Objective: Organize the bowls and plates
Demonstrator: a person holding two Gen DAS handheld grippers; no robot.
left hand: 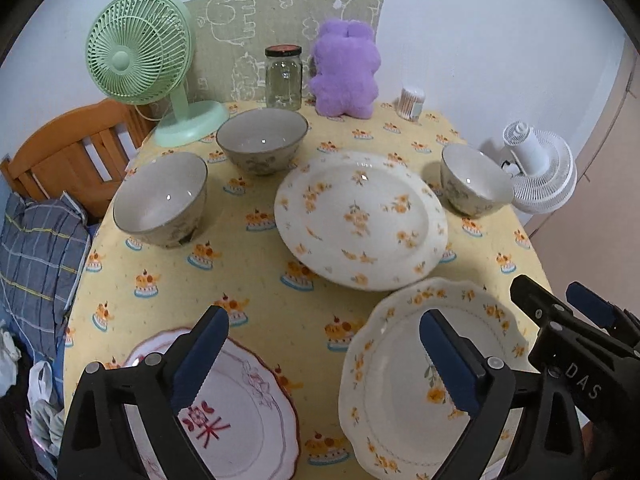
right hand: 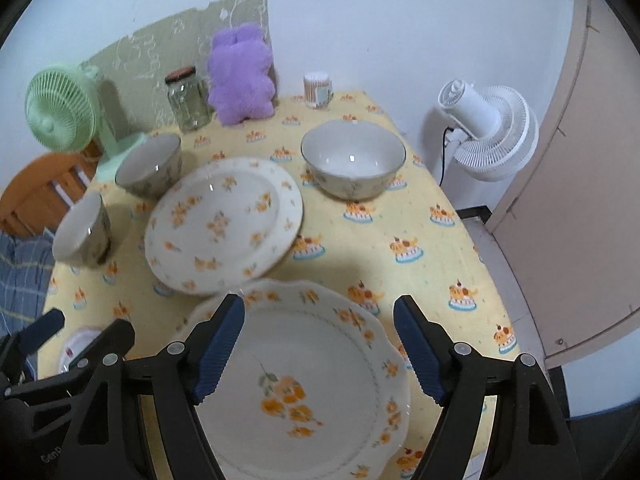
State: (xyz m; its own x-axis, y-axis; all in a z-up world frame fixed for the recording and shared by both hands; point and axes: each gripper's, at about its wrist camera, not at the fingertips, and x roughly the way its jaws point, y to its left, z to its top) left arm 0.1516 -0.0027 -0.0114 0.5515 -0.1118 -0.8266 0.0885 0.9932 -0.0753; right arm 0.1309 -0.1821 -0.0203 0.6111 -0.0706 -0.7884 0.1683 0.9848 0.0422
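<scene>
- Plates lie spread around the round flowered plate [left hand: 360,216]: in the left wrist view, the left claw [left hand: 324,354] hangs open between the red-patterned plate [left hand: 240,412] and scalloped plate [left hand: 404,392].
- Right wrist view: right claw [right hand: 320,344] gapes above that scalloped plate [right hand: 312,380]; slide one finger beneath its rim before stacking.

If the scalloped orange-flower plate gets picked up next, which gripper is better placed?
Right. The right gripper is open and directly above the scalloped plate, its fingers either side of the plate's middle. The left gripper, also open, sits between that plate and the red-patterned plate, centred on neither.
</scene>
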